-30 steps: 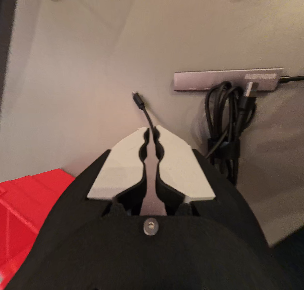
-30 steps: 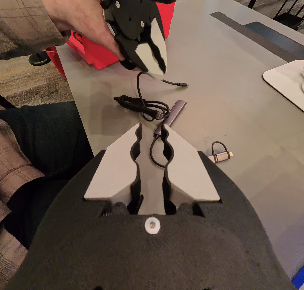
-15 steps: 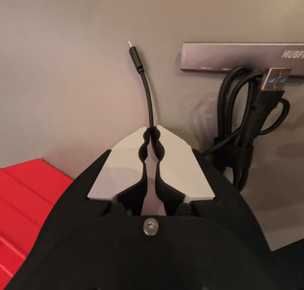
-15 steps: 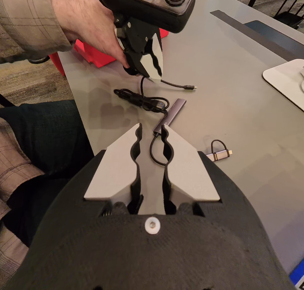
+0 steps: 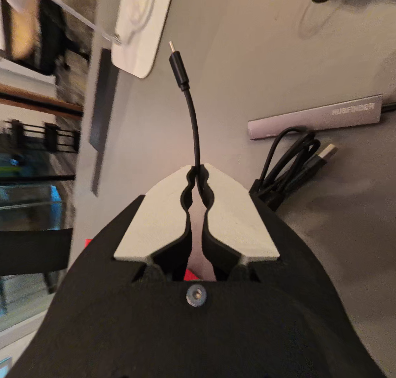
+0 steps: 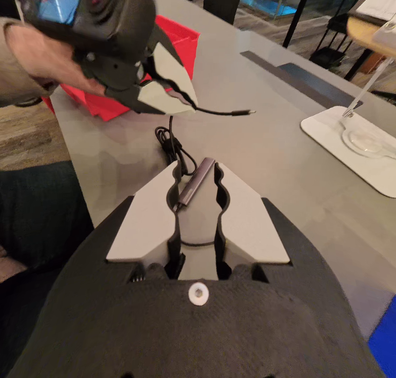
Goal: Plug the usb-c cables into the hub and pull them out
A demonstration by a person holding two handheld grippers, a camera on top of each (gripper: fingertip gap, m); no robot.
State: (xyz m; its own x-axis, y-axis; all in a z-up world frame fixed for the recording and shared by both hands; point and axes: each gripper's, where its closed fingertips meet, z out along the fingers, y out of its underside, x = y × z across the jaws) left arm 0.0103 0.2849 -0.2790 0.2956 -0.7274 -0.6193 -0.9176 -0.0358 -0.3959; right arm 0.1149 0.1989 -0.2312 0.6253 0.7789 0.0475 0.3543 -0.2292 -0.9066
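My right tongs (image 6: 196, 170), black-bodied with pale grey wedge-shaped fingers, stand apart with nothing gripped; the slim grey metal hub (image 6: 196, 184) lies on the grey counter (image 6: 267, 174) in the gap between the fingers, untouched, its own black lead leaving its near end. Just past the hub toward 11 o'clock lies the bundled coil of black cable (image 6: 171, 144), strapped together. Higher, at 10 o'clock, my left tongs (image 6: 194, 108) are held in my hand (image 6: 42, 63) above the counter, closed tight on the thin black usb-c cable (image 6: 216, 112), whose plug points toward 3 o'clock in the air, clear of the hub. Behind them sits a red plastic bin (image 6: 182, 43), and at 2 o'clock a white flat stand base (image 6: 321, 131). In the left wrist view, the left tongs (image 5: 197, 168) pinch the usb-c cable (image 5: 194, 127) at their tips, and it rises toward 12 o'clock with a slight bend, its metal tip bare. The hub (image 5: 310, 119) lies at 2 o'clock, well apart from the plug, with the coil of cable (image 5: 289, 164) and its silver usb-a plug (image 5: 327, 151) just on the near side of it. The stand base (image 5: 139, 24) shows at 11 o'clock.
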